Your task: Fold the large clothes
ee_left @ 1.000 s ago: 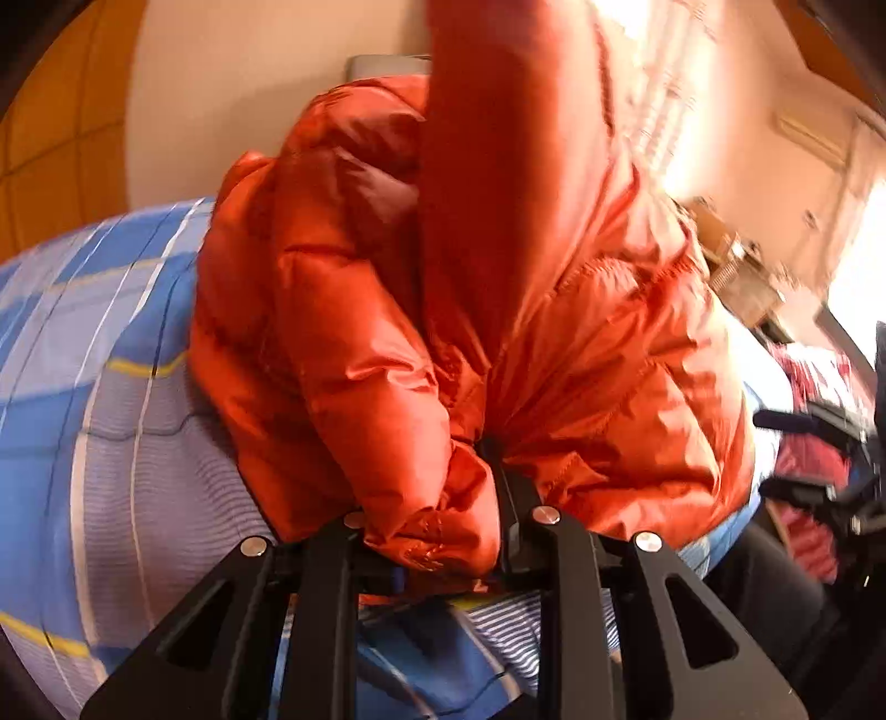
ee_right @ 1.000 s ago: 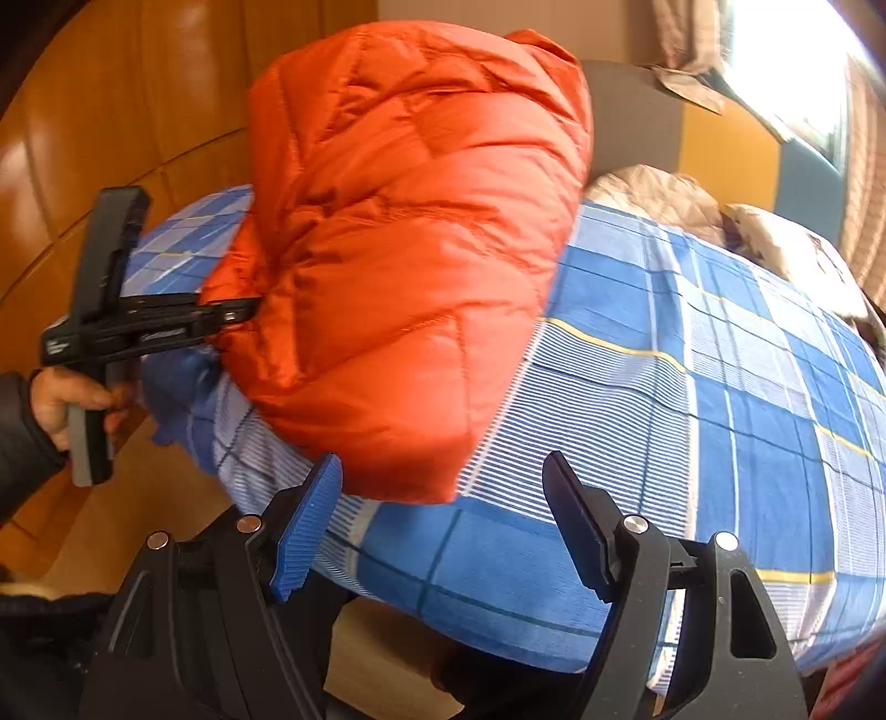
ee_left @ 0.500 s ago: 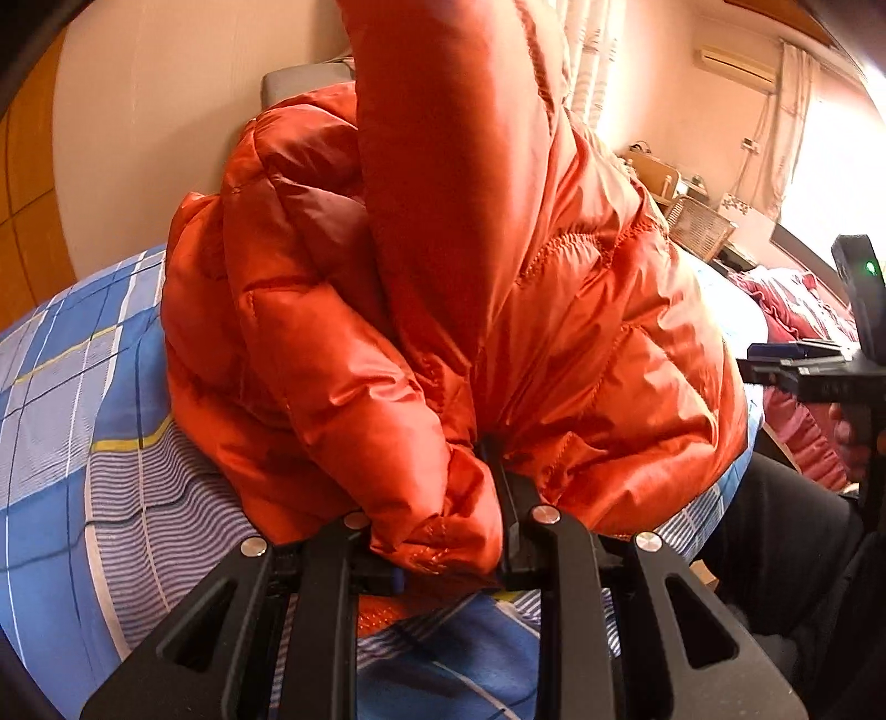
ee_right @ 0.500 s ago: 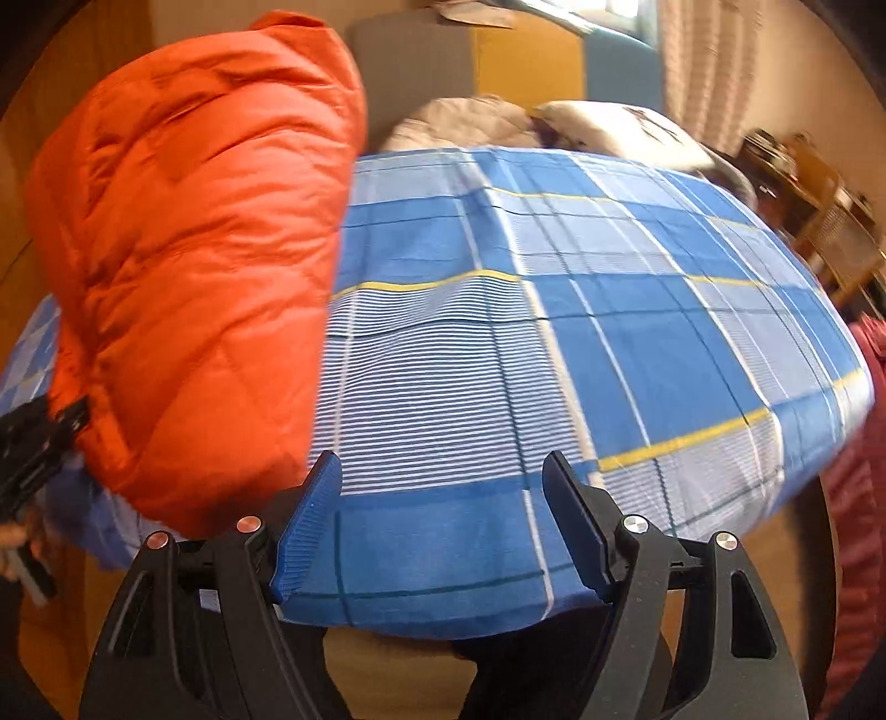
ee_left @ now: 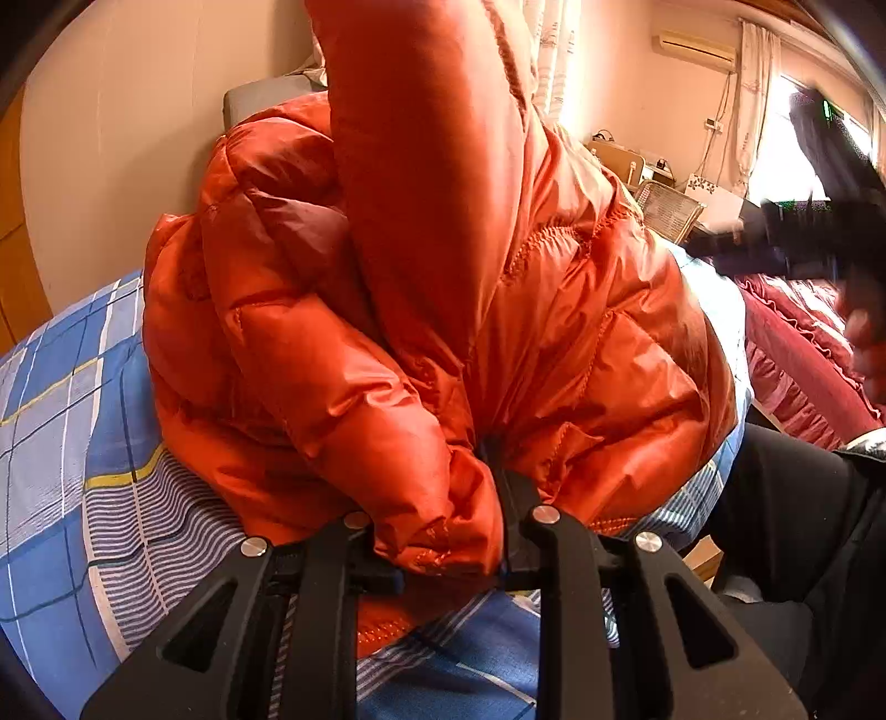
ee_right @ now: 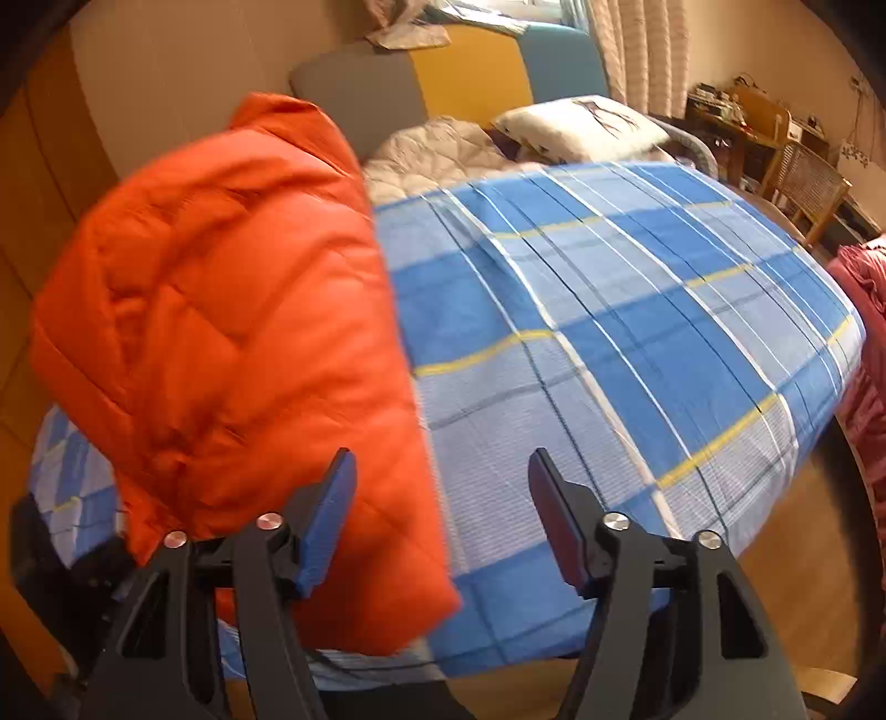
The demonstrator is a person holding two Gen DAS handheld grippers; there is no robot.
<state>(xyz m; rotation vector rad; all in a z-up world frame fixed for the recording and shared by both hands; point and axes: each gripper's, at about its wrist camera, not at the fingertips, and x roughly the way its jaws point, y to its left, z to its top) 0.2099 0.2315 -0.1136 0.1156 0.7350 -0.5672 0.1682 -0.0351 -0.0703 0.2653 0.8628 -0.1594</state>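
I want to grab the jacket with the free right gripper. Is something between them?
Nothing visible is. The right gripper, jaws closing on nothing, hangs above the jacket edge and the bedsheet.

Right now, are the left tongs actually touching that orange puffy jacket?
Touching. The left wrist view shows the left tongs pinched shut on a bunched fold of the orange jacket, fabric bulging over both fingers.

A home bedroom: bed under blue plaid sheet (ee_right: 637,332), pillow (ee_right: 576,130), curtains (ee_right: 642,50), wall air conditioner (ee_left: 695,47).
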